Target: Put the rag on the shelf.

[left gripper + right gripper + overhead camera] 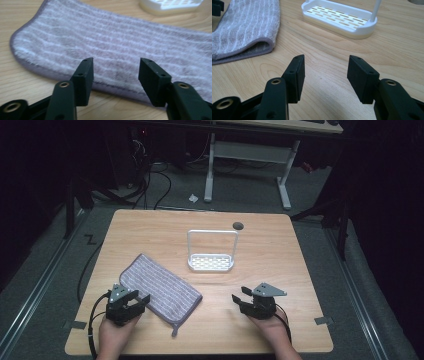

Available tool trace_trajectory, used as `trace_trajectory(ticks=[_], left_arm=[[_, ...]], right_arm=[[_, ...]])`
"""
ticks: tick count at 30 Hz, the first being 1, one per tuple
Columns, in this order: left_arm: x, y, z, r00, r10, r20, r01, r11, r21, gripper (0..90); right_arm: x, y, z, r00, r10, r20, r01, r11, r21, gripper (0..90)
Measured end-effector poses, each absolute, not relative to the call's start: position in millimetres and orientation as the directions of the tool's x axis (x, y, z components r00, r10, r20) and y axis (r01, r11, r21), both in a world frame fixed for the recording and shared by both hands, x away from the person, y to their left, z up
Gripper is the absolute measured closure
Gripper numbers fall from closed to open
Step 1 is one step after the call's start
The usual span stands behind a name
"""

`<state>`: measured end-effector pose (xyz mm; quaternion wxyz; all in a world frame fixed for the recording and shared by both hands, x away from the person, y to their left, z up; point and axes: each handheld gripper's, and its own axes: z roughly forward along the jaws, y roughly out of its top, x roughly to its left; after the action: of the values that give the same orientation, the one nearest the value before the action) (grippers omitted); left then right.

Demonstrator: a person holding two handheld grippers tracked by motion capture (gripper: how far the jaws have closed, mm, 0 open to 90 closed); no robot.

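Resting on the wooden bench [280,270], both tools spread, gripping nothing.
Left tool [138,298] at striped grey cloth [159,287] edge; right tool [239,296] on bare wood; white slotted tray [210,263] empty.

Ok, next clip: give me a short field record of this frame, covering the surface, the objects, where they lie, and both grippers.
surface: wooden table
cloth: grey-purple striped towel, folded flat, near-left part of the table
rack: white slotted stand with tall wire handle, table centre, apart from the towel
left gripper: open, fingers over the towel's near edge, holding nothing
right gripper: open, over bare wood, holding nothing
table hole: round grommet behind the rack
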<state>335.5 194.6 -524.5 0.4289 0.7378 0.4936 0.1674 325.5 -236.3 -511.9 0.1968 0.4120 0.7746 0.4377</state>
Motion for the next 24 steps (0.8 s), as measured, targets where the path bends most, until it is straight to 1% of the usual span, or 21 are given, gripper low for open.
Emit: trace_trajectory(ticks=[1, 2, 3, 4, 5, 6, 7, 8, 12, 17, 18, 19, 20, 21, 22, 24], left_arm=[[337, 189, -525, 0.470, 0.863, -0.187, 0.593, -0.152, 0.790, 53.0], [337, 189, -525, 0.470, 0.863, -0.187, 0.593, -0.152, 0.790, 57.7], [337, 183, -525, 0.489, 0.850, -0.195, 0.596, -0.163, 0.786, 57.7], [337, 177, -525, 0.509, 0.836, -0.204, 0.598, -0.173, 0.782, 64.6], [337, 171, -525, 0.528, 0.825, -0.201, 0.601, -0.195, 0.775, 73.8], [336, 165, -526, 0.544, 0.818, -0.186, 0.602, -0.227, 0.766, 81.2], [336, 160, -527, 0.560, 0.811, -0.169, 0.606, -0.261, 0.752, 86.7], [337, 156, -530, 0.568, 0.808, -0.158, 0.612, -0.285, 0.738, 89.9], [332, 153, -532, 0.586, 0.795, -0.156, 0.601, -0.297, 0.742, 90.0], [317, 142, -533, 0.636, 0.756, -0.158, 0.577, -0.330, 0.747, 90.0], [314, 139, -533, 0.649, 0.745, -0.157, 0.571, -0.340, 0.748, 90.0], [310, 136, -533, 0.660, 0.735, -0.158, 0.567, -0.348, 0.747, 90.0], [307, 132, -533, 0.669, 0.725, -0.163, 0.564, -0.353, 0.746, 90.0], [305, 129, -533, 0.679, 0.715, -0.167, 0.561, -0.359, 0.746, 90.0], [302, 125, -533, 0.689, 0.705, -0.166, 0.554, -0.366, 0.748, 89.9], [297, 118, -533, 0.703, 0.691, -0.168, 0.547, -0.374, 0.748, 89.9]], right_arm=[[325, -237, -512, -0.582, 0.811, 0.053, 0.465, 0.278, 0.841, 48.5], [325, -237, -512, -0.582, 0.811, 0.053, 0.465, 0.278, 0.841, 48.5], [325, -237, -511, -0.581, 0.812, 0.053, 0.465, 0.278, 0.841, 48.5], [326, -236, -511, -0.580, 0.813, 0.051, 0.464, 0.279, 0.841, 48.5], [326, -235, -511, -0.579, 0.814, 0.051, 0.465, 0.279, 0.840, 48.6], [327, -234, -512, -0.579, 0.814, 0.052, 0.466, 0.278, 0.840, 48.6], [328, -233, -512, -0.580, 0.813, 0.056, 0.470, 0.278, 0.838, 48.6], [329, -231, -513, -0.583, 0.811, 0.052, 0.470, 0.284, 0.836, 48.7], [330, -221, -517, -0.607, 0.794, 0.037, 0.467, 0.319, 0.825, 48.9], [326, -216, -514, -0.618, 0.785, 0.038, 0.455, 0.319, 0.831, 50.7], [324, -214, -513, -0.626, 0.779, 0.038, 0.448, 0.319, 0.835, 56.5], [324, -214, -513, -0.626, 0.779, 0.038, 0.448, 0.319, 0.835, 56.5], [321, -210, -510, -0.643, 0.765, 0.042, 0.438, 0.323, 0.839, 62.7], [321, -210, -510, -0.643, 0.765, 0.042, 0.438, 0.323, 0.839, 62.7], [320, -208, -509, -0.649, 0.760, 0.039, 0.433, 0.327, 0.840, 65.8], [317, -203, -508, -0.665, 0.746, 0.047, 0.433, 0.333, 0.838, 76.8]])
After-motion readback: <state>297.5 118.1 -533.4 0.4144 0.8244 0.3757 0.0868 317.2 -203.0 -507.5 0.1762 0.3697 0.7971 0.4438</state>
